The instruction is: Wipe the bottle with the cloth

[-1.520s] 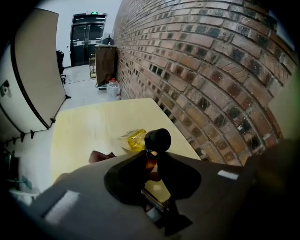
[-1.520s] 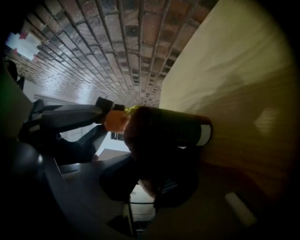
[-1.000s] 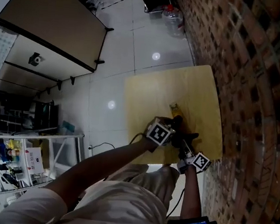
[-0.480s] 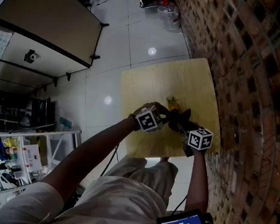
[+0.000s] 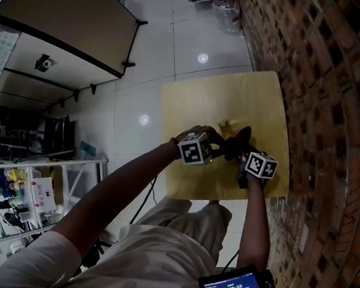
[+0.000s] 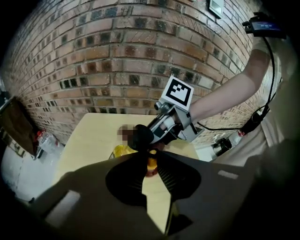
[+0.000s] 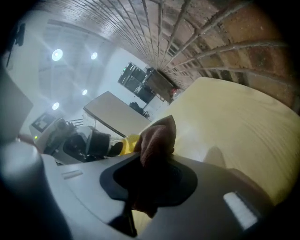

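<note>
A small yellow bottle (image 5: 225, 128) with an orange cap (image 6: 151, 165) is held over the light wooden table (image 5: 196, 104). My left gripper (image 5: 217, 147) is shut on the bottle by its cap end; in the left gripper view the cap sits between the tips of the left gripper (image 6: 149, 158). My right gripper (image 5: 237, 146) is shut on a dark brown cloth (image 7: 157, 137), which bunches up out of its jaws. The cloth (image 6: 140, 137) rests against the bottle (image 6: 120, 151). In the right gripper view the bottle (image 7: 129, 142) shows just left of the cloth.
A brick wall (image 5: 333, 110) runs along the table's right side. A water jug (image 5: 224, 11) stands on the tiled floor beyond the table. A large desk (image 5: 66, 17) and shelves (image 5: 12, 201) stand at the left. The table's near edge (image 5: 225, 199) is just under my hands.
My right gripper has carried the cloth up the table to the bottle and rolled. The left gripper has rolled in place, still holding the bottle.
</note>
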`<move>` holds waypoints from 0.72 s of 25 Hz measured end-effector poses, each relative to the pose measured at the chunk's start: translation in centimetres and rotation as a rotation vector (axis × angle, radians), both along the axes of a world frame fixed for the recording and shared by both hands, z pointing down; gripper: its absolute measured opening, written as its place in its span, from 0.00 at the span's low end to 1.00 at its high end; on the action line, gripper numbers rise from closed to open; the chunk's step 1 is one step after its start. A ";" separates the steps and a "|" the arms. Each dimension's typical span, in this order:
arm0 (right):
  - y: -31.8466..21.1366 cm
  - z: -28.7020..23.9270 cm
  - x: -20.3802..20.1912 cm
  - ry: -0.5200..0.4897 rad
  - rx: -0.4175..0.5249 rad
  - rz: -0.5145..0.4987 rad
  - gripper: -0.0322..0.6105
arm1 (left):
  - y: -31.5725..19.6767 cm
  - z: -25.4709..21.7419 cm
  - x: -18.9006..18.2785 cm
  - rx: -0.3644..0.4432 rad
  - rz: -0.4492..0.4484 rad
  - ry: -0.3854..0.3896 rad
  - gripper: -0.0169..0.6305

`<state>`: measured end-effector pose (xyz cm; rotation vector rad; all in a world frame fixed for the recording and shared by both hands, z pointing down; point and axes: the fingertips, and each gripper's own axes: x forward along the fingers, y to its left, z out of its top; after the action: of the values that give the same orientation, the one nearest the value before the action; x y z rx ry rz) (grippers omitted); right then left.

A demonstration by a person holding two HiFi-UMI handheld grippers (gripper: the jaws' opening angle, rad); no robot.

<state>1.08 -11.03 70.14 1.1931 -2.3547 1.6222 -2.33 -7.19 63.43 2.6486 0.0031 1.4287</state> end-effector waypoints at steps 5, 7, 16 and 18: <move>-0.6 3.5 0.3 0.117 -0.112 0.011 0.17 | 0.0 -0.1 0.0 0.017 -0.001 0.012 0.15; -0.6 5.0 0.3 0.241 -0.106 -0.026 0.17 | 0.0 -0.4 0.0 0.019 0.018 0.009 0.15; -0.3 5.3 0.6 0.433 0.001 -0.193 0.17 | 0.7 -0.4 -0.4 0.015 0.156 -0.002 0.15; -0.4 2.1 2.2 0.097 -0.030 0.001 0.17 | 0.9 -0.5 -0.2 0.010 0.178 0.004 0.15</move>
<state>3.32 -11.46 72.23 1.2373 -2.2639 1.5567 -2.54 -6.33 62.96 2.7183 0.2388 1.4777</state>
